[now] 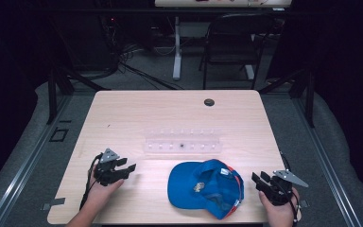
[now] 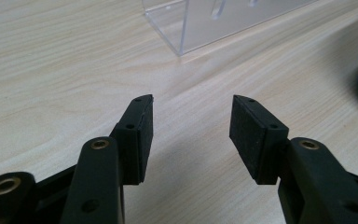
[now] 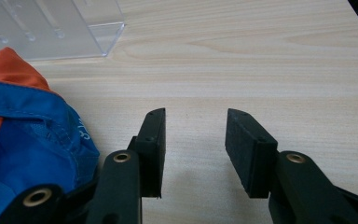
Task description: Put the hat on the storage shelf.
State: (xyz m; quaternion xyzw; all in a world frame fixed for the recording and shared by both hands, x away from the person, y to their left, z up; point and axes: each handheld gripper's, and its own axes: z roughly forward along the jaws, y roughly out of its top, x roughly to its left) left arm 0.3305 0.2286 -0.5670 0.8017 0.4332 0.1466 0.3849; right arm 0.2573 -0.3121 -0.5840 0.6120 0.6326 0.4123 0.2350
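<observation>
Blue cap [image 1: 203, 187], pale wood table [image 1: 137, 113], dark room

L claw [image 1: 128, 169] agape; R claw [image 1: 258, 179] agape, both low.

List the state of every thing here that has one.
Left tool: open, empty, above bare table.
Right tool: open, empty, beside the cap.
Cap: lying on the table, not gripped.
Clear rack: resting on the table behind the cap, untouched.
Folding chair: unfolded, standing beyond the table.

Right gripper [image 3: 193, 140] agape over table [image 3: 284, 70], blue cap [image 3: 32, 140] left, clear rack [image 3: 51, 28] beyond
</observation>
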